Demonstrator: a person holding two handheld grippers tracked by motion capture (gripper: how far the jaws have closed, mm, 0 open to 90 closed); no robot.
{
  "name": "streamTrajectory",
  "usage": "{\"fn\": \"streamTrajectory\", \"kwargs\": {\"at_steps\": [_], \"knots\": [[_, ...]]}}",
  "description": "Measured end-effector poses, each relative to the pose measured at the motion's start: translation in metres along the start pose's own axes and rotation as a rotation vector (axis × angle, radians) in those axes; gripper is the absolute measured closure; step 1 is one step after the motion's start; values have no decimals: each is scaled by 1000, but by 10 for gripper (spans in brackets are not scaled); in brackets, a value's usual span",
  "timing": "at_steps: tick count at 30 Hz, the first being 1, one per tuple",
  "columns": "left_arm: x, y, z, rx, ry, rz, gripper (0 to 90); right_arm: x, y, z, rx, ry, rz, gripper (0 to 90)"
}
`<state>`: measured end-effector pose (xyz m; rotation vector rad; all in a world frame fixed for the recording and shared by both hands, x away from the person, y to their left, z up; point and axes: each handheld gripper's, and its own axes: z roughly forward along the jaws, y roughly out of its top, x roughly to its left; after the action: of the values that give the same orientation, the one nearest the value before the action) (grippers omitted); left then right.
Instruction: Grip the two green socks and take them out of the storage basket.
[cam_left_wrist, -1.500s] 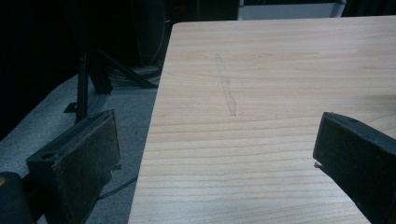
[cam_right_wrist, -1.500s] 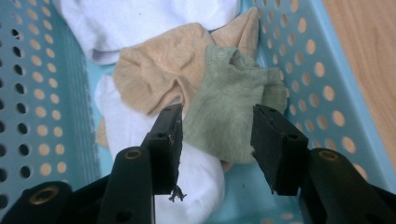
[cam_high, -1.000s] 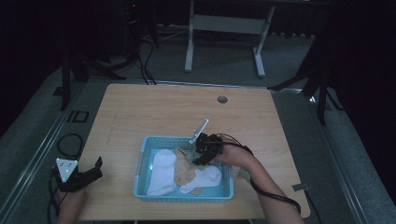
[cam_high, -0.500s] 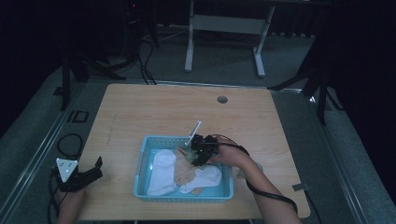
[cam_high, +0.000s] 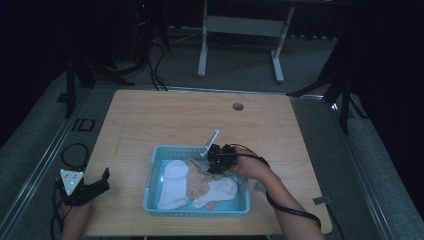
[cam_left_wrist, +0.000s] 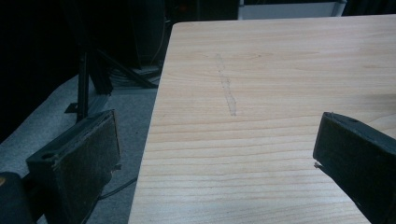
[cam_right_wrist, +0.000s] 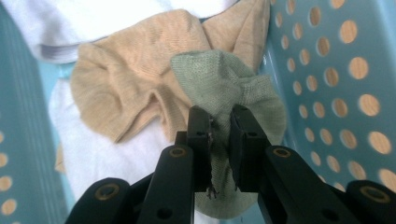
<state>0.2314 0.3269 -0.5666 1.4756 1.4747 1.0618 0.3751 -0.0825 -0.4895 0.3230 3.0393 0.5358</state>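
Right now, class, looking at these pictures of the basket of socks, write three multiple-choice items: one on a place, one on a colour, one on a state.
1. Where is the left tool?
A. at the table's near left edge
B. inside the basket
C. by the round hole

2. What colour is the sock between the right tool's jaws?
A. red
B. pale green
C. black

3. How do the left tool's jaws stand?
A. wide apart, nothing between them
B. pressed on a sock
C. shut on the basket rim

Answers: 1 A, the high view shows it at the table edge, apart from the blue basket. 2 B, the right gripper view shows green knit pinched. 3 A, the left gripper view shows bare wood between them.
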Motion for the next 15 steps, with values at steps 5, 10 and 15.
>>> {"fn": "streamTrajectory", "kwargs": {"at_steps": [5,10,15], "knots": [[0,0,0,0,1,0,4,4,-1,-12,-24,10,-15,797],[0,0,0,1,2,0,4,10,0,-27,-42,13,-35,797],[0,0,0,2,3,1,4,14,2,-46,-79,17,-51,797]]}}
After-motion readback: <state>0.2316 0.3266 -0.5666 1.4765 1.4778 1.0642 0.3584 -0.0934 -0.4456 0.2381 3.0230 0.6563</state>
